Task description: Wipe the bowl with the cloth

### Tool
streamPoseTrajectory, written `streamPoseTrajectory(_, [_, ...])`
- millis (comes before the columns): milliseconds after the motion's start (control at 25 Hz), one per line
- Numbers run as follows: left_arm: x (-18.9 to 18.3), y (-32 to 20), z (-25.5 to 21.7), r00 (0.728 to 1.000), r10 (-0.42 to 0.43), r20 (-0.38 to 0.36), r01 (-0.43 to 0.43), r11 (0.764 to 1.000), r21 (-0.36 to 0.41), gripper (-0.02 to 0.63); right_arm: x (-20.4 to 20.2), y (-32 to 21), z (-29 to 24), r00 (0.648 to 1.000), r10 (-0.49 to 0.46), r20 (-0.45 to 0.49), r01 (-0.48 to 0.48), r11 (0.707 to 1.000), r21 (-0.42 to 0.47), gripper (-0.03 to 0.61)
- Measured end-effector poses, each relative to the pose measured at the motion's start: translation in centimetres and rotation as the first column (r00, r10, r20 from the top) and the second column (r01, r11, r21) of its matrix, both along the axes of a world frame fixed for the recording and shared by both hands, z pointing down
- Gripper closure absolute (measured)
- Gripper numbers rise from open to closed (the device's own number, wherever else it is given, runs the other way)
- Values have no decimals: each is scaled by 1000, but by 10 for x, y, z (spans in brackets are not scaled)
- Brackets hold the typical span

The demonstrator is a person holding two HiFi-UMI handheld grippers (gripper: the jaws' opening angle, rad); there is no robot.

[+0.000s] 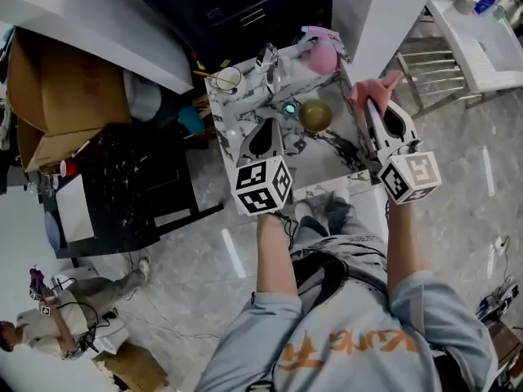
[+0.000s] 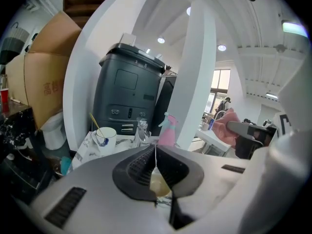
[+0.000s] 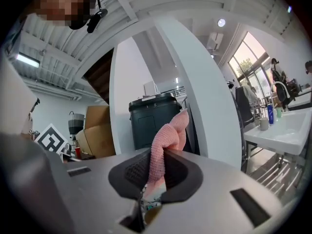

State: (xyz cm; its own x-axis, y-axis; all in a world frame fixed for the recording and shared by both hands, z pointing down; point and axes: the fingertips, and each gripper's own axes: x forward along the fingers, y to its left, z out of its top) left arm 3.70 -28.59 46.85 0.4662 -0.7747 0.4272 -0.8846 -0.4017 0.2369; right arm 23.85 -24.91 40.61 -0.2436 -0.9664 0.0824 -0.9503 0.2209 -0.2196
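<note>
An olive-gold bowl sits on the small marble-patterned table, between my two grippers. My left gripper hovers just left of the bowl; its jaws are shut with nothing between them. My right gripper is held to the right of the bowl, shut on a pink cloth. In the right gripper view the cloth sticks up from between the pads. From the left gripper view the cloth and right gripper show at the right.
On the table's far side stand a pink spray bottle, a glass item and a white cup holding a stick. A black cabinet and cardboard box stand left. A white sink counter is at right.
</note>
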Motion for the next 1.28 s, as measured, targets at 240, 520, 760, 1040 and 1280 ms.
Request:
streamPoseTrajectory(240, [14, -2, 41, 1000, 9, 27, -6, 993, -117, 589, 19, -4, 18, 1000, 6, 18, -6, 999, -35, 529])
streamPoseTrajectory(520, [35, -13, 64, 998, 49, 50, -40, 985, -169, 589, 34, -13, 37, 1000, 14, 9, -14, 997, -76, 529])
streamPoseTrajectory(760, [44, -15, 103, 995, 77, 59, -58, 961, -271, 589, 44, -20, 52, 1000, 20, 4, -20, 994, -112, 529])
streamPoseTrajectory(1040, [56, -20, 154, 994, 103, 49, -76, 919, -386, 588, 54, -28, 80, 1000, 29, -11, -31, 985, -172, 529])
streamPoseTrajectory(1280, [61, -23, 190, 992, 121, 48, -85, 880, -468, 481, 60, -32, 93, 999, 34, -26, -39, 978, -205, 529])
